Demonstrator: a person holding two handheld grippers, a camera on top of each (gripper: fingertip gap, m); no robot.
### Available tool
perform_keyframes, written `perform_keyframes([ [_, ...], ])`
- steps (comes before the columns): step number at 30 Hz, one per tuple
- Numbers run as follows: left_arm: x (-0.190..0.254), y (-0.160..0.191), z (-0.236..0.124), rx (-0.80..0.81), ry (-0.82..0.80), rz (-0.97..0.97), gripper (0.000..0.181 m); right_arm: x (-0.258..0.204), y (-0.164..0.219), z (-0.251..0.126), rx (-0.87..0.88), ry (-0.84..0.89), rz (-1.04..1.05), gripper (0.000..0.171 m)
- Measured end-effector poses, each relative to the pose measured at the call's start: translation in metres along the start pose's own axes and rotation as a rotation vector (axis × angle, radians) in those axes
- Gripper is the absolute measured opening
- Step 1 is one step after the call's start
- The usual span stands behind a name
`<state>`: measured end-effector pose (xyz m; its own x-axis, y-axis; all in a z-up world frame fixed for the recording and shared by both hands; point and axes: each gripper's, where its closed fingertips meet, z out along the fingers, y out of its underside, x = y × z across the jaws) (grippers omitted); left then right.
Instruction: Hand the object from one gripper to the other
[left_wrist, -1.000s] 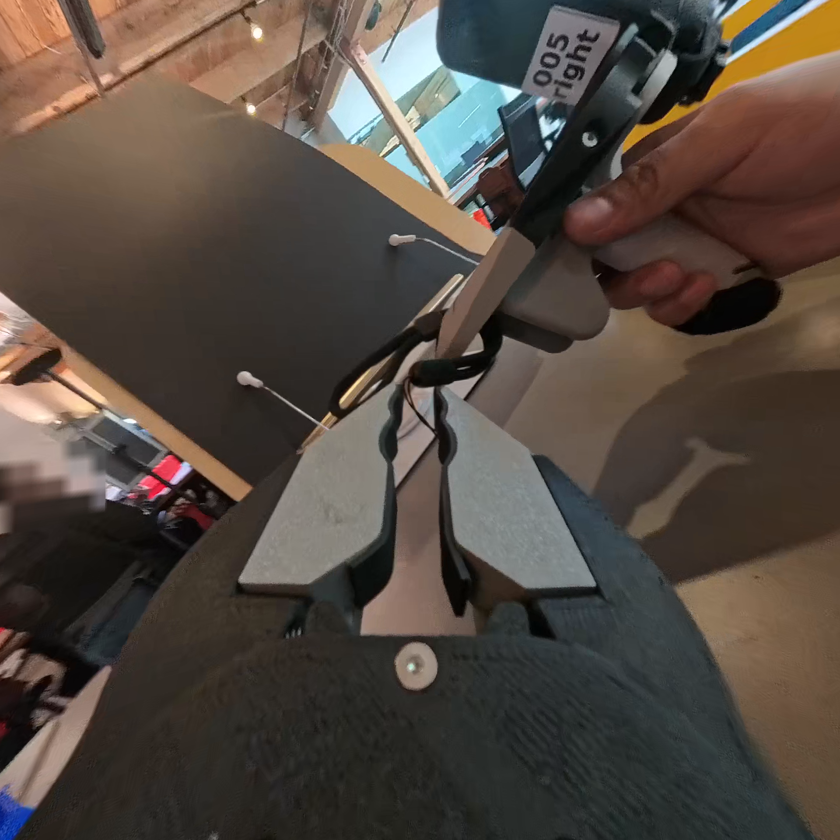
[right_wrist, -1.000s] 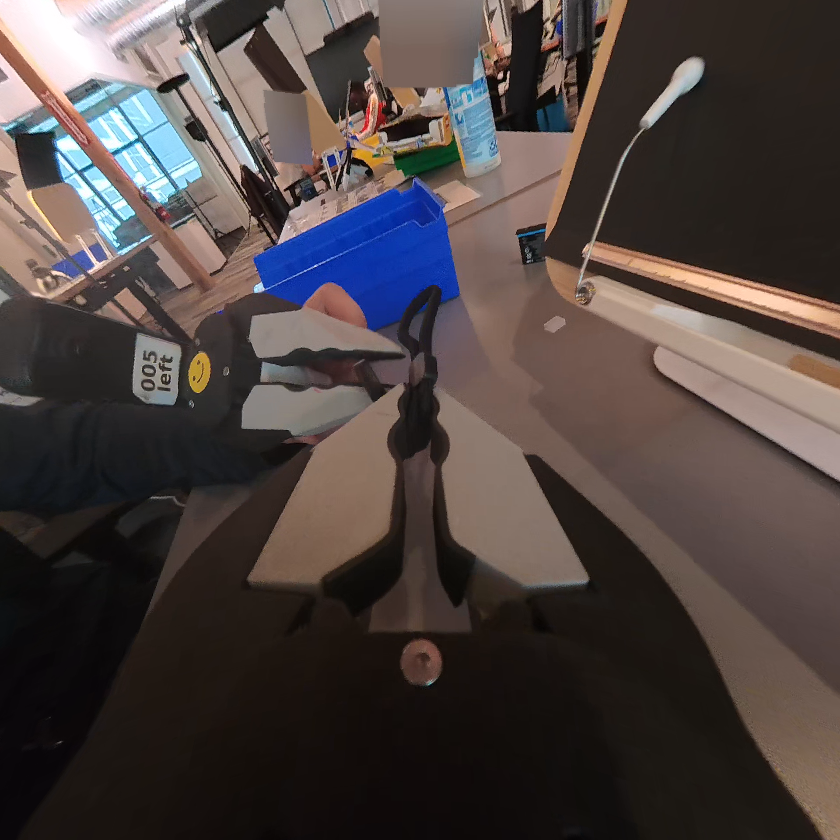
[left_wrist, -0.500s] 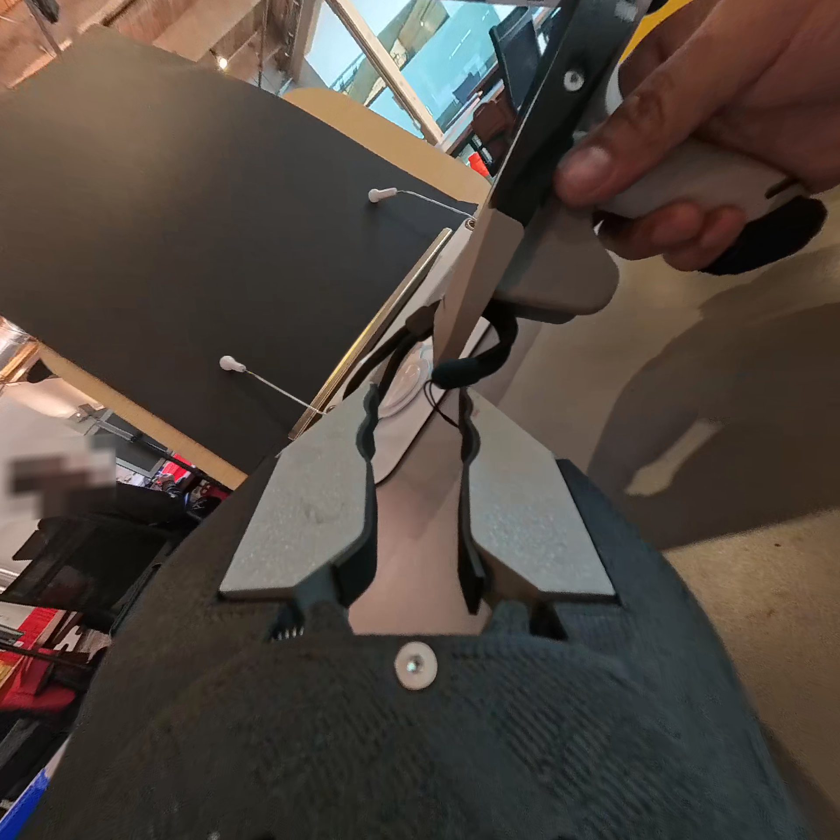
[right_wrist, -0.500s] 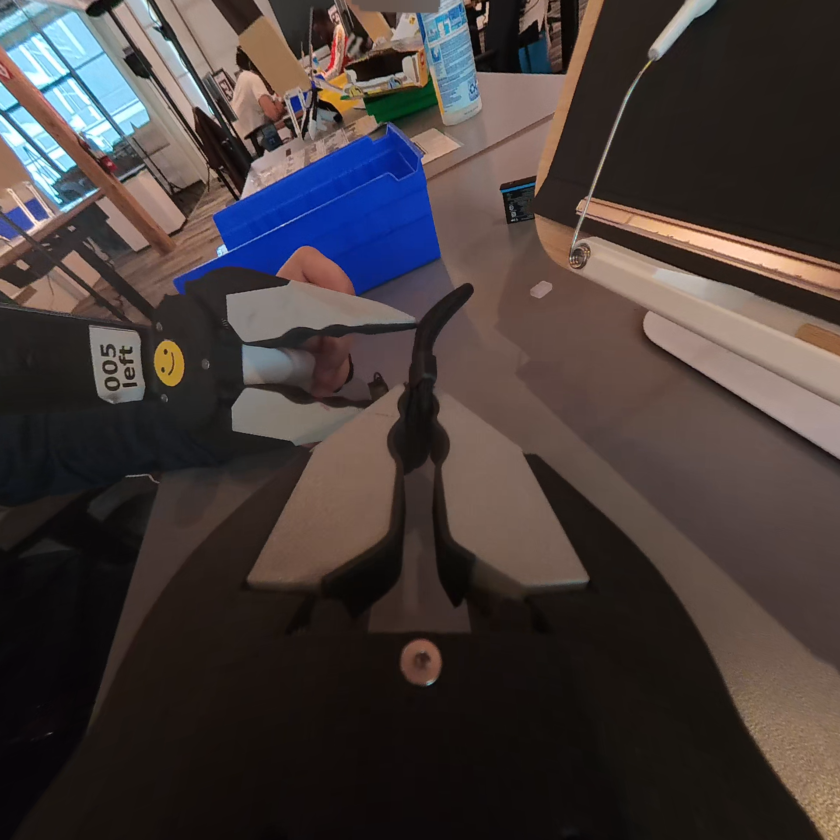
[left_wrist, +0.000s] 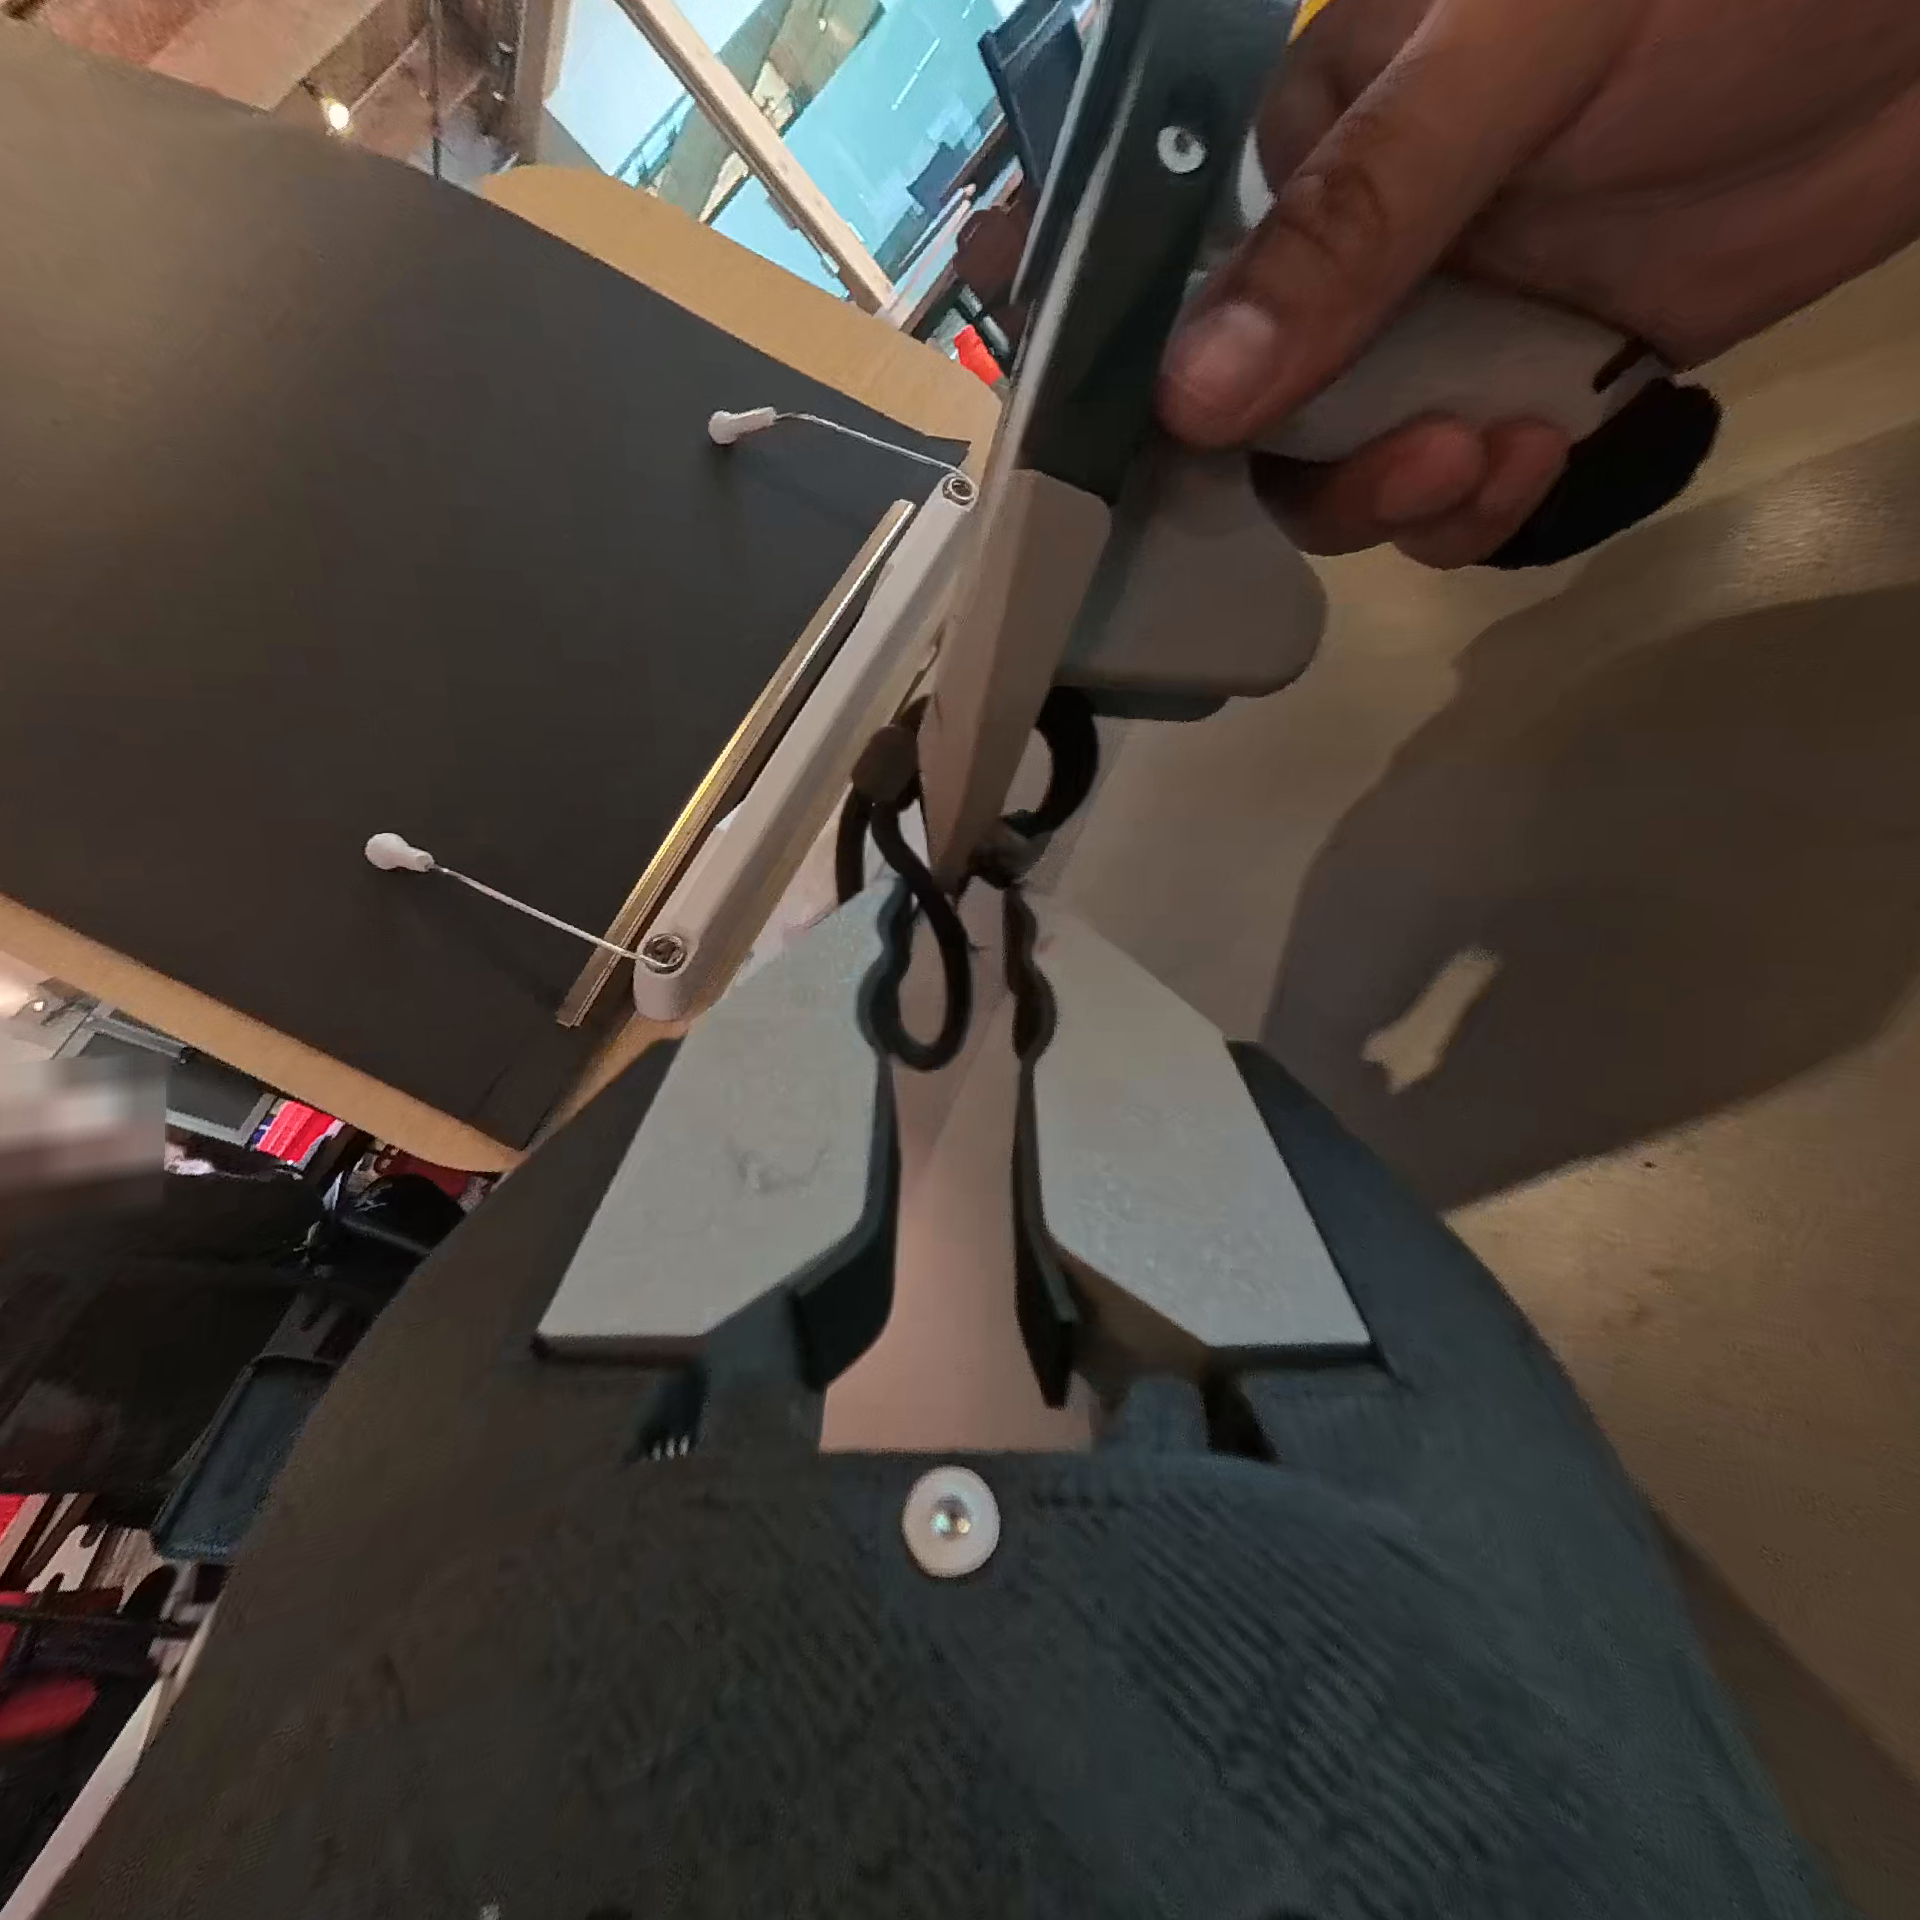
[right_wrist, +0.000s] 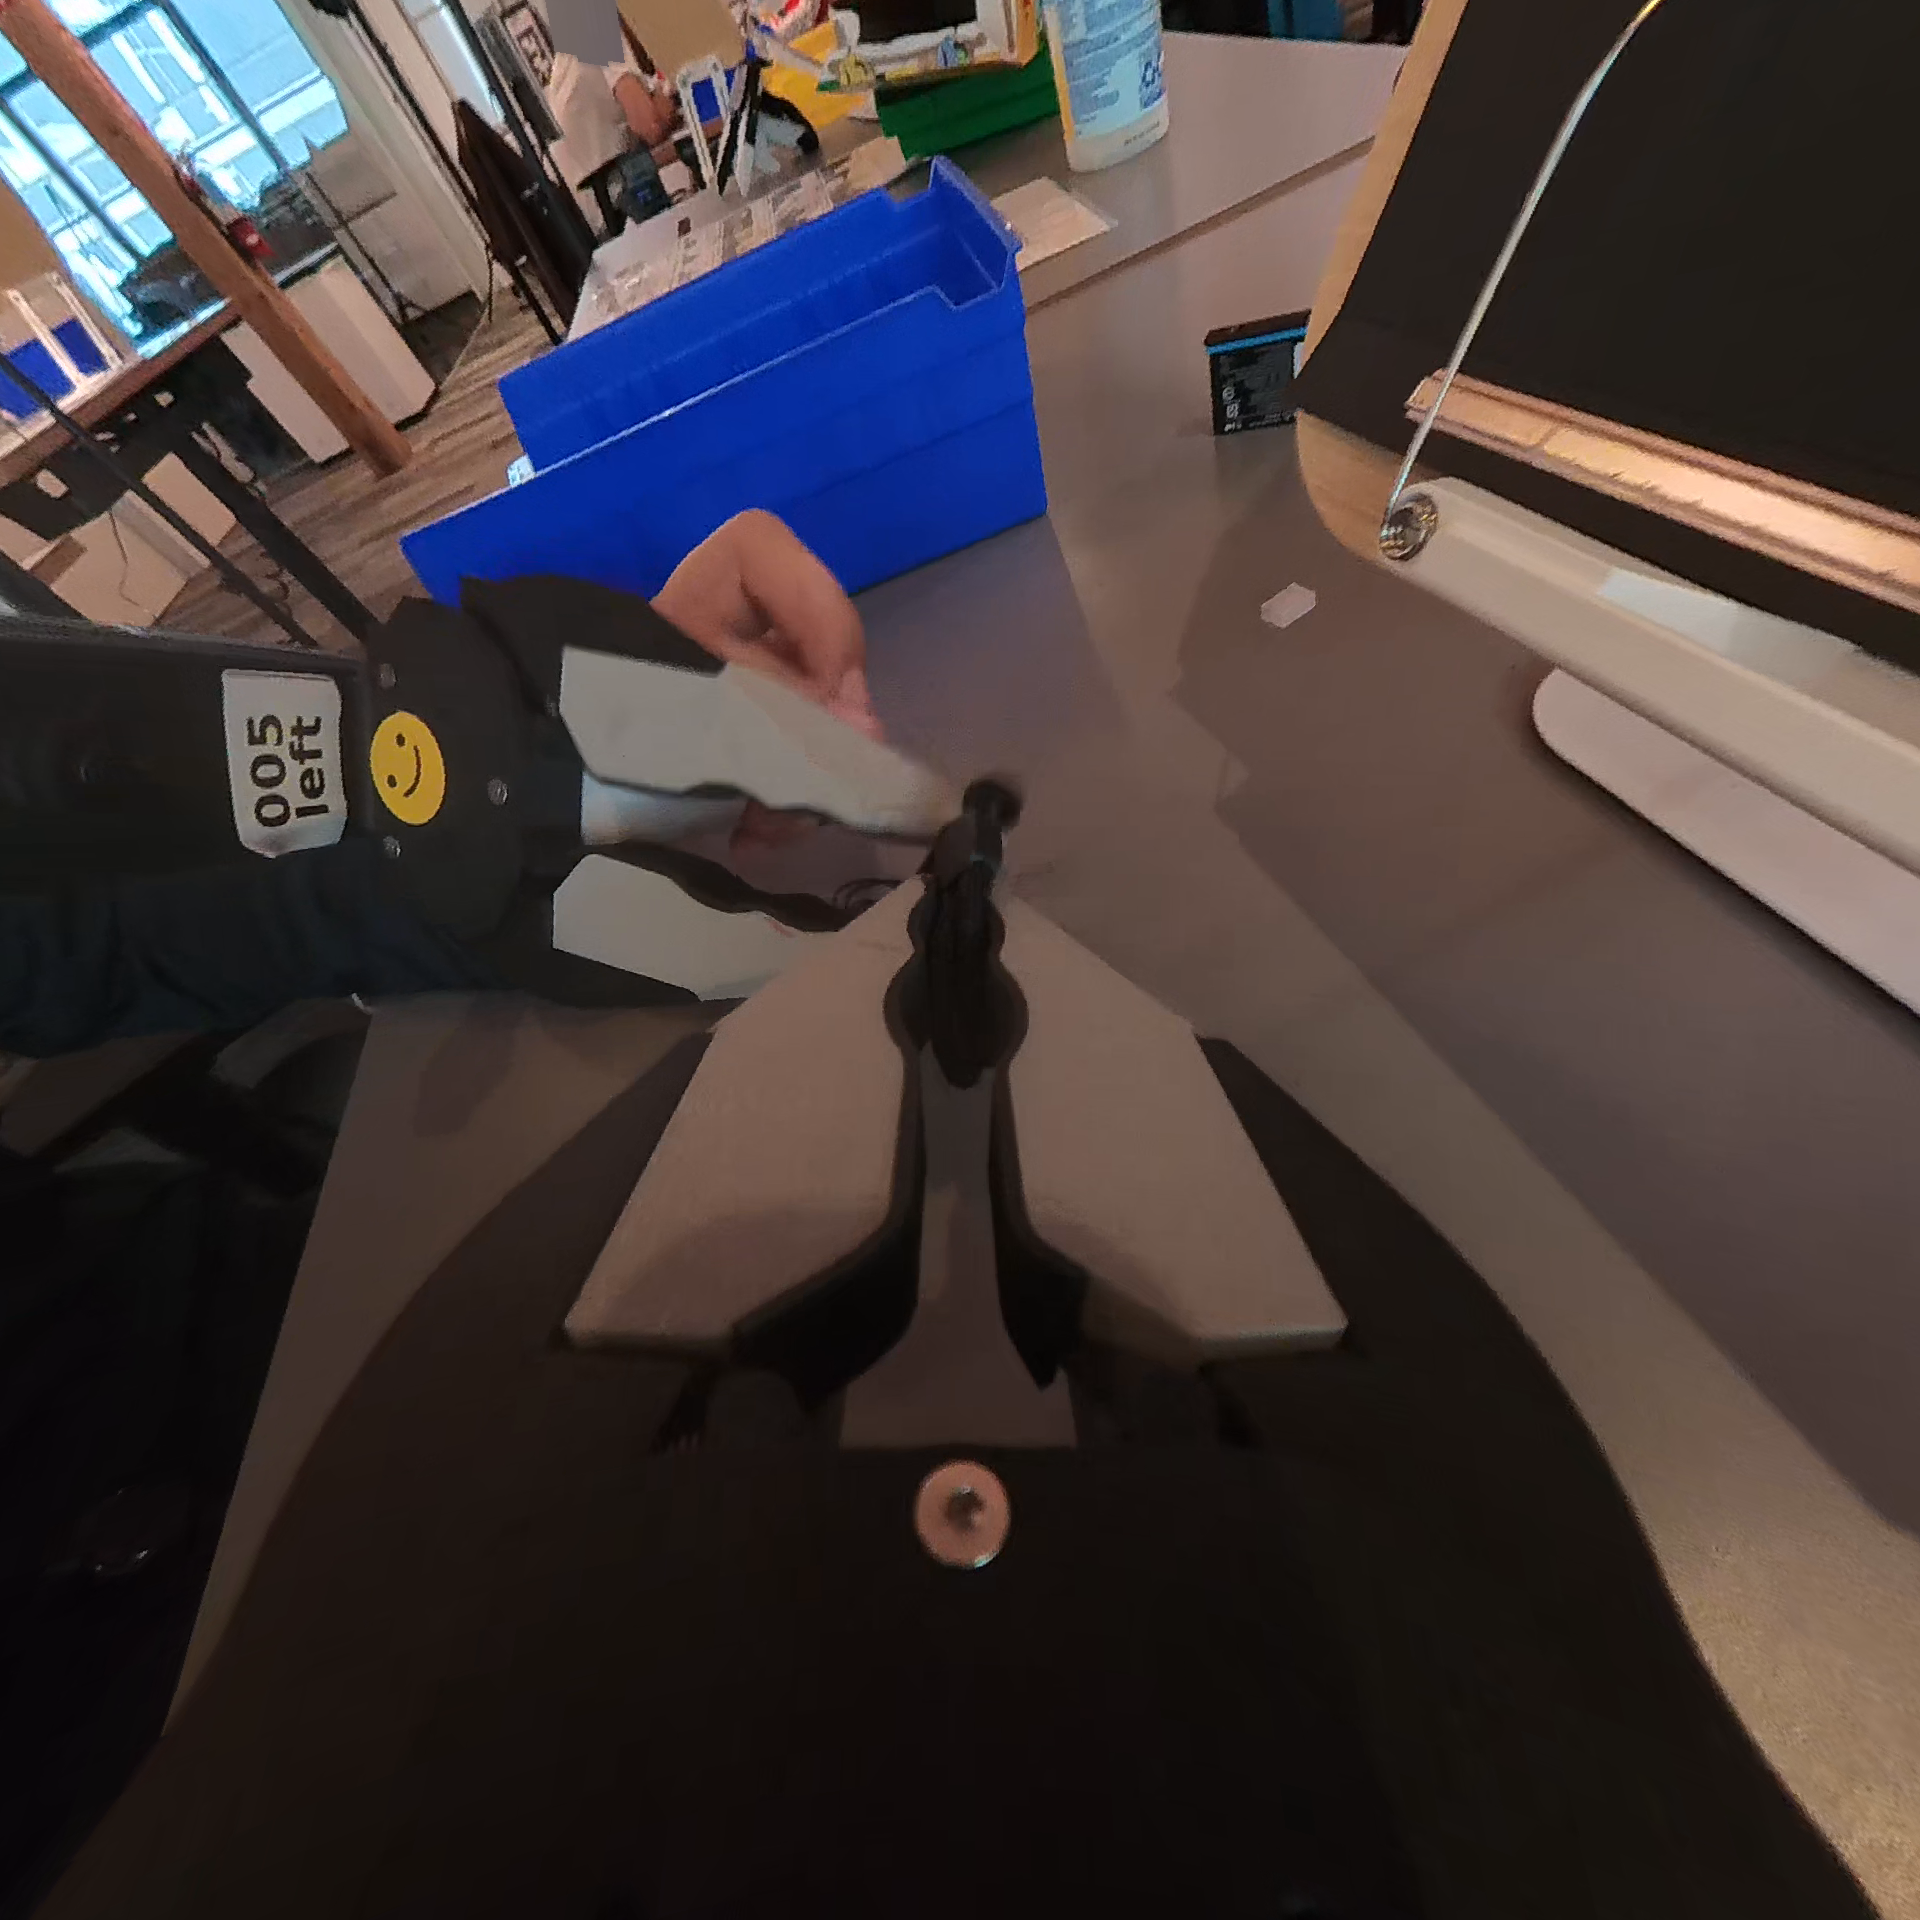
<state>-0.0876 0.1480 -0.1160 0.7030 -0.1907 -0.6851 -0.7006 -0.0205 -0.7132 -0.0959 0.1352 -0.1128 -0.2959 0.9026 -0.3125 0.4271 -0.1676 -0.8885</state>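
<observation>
**Desk:** Jaws on the left wrist view, how did they stand?

**Operator:** I had the left gripper (left_wrist: 954, 914) with its jaws apart, a clear gap between them. The black cord loop (left_wrist: 923, 1056) hung down into that gap, close against the left-hand finger. I could not tell whether it touched. The right gripper (left_wrist: 961, 868) came in from above, held by a hand (left_wrist: 1507, 260), its tips pinched together on the cord's upper part just above my fingertips. Behind stood a tilted black board (left_wrist: 364, 520), and the worktop (left_wrist: 1558, 1351) lay off to the right.

**Desk:** And on the right wrist view?

**Operator:** There the right gripper (right_wrist: 961, 904) had its jaws clamped on the cord (right_wrist: 971, 831), which stuck up a short way past the tips, above the grey worktop (right_wrist: 1351, 1039). The left gripper (right_wrist: 894, 857) reached in from the left, jaws parted, the upper finger just beside the cord's top end. It was blurred, so I could not judge contact. A blue bin (right_wrist: 790, 416) sat behind it, and a small black box (right_wrist: 1252, 374) stood near the board.
</observation>
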Motion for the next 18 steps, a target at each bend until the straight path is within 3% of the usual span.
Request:
perform_keyframes([
  [3, -0.006, 0.002, 0.0, -0.019, -0.019, -0.019, 0.0, 0.003, -0.001, -0.004, 0.0, 0.002, 0.011, 0.004],
  [11, -0.013, 0.008, 0.0, -0.033, 0.002, -0.134, 0.0, 0.011, -0.012, -0.022, 0.02, 0.06, -0.056, 0.025],
  [16, -0.008, 0.006, 0.0, -0.024, 0.038, -0.168, 0.0, -0.024, -0.006, -0.031, -0.041, -0.056, -0.271, 0.052],
  [18, -0.007, 0.005, 0.0, -0.016, 0.053, -0.191, 0.0, -0.015, 0.0, -0.029, -0.095, 0.058, -0.371, 0.057],
])
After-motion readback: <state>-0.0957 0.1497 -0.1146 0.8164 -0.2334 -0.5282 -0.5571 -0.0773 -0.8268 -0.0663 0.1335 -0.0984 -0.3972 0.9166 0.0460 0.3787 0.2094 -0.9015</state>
